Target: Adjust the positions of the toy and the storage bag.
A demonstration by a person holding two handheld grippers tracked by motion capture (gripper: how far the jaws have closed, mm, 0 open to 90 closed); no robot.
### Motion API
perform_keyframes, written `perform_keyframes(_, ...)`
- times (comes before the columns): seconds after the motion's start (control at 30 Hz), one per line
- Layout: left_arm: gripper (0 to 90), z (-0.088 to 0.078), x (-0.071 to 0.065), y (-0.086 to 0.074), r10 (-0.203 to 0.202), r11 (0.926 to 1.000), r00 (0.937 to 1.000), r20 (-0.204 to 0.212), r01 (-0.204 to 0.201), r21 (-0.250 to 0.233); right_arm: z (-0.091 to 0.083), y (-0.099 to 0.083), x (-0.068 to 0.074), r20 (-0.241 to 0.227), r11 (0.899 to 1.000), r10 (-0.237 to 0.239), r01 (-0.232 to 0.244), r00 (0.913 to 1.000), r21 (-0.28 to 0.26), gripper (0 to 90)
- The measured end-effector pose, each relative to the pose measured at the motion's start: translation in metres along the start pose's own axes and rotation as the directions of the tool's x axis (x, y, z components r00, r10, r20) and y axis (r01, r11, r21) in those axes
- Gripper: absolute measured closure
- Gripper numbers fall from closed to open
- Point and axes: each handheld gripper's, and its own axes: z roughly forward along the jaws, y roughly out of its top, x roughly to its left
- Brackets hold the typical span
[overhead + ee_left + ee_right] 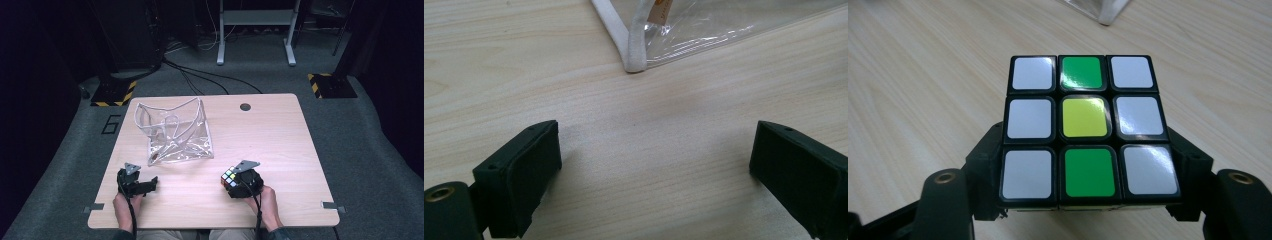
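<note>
Right gripper (pixel 235 181), lower centre-right, clamped on puzzle cube (pixel 1083 127); left gripper (pixel 654 165), lower left, gaping wide, empty, below clear bag (pixel 175 132).

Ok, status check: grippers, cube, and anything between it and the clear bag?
Right gripper shut on puzzle cube. Left gripper open, empty, low over table. Clear bag ahead, mouth open; bare wood between.

A light wooden surface (pixel 280 135) with a round cable hole (pixel 245 107) near its far edge stood on grey carpet (pixel 380 150). Beyond it rose a white desk frame (pixel 255 30), with black cables (pixel 200 75) trailing over the floor. Yellow-and-black striped bases (pixel 114 93) sat far left and far right; the room's edges lay dark
</note>
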Motion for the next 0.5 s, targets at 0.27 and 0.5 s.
perform_keyframes(0.27, 6.2, 0.000, 0.000, 0.000, 0.000, 1.0000, 1.0000, 0.001, 0.000, 0.000, -0.005, -0.009, -0.023, 0.050, 0.999, 0.047, -0.047, 0.9977, 0.004, 33.0)
perform_keyframes(0.5, 6.2, 0.000, 0.000, 0.000, 0.000, 1.0000, 1.0000, 0.002, 0.000, 0.000, -0.005, -0.015, -0.039, 0.078, 0.996, 0.091, -0.092, 0.9928, 0.011, 32.9)
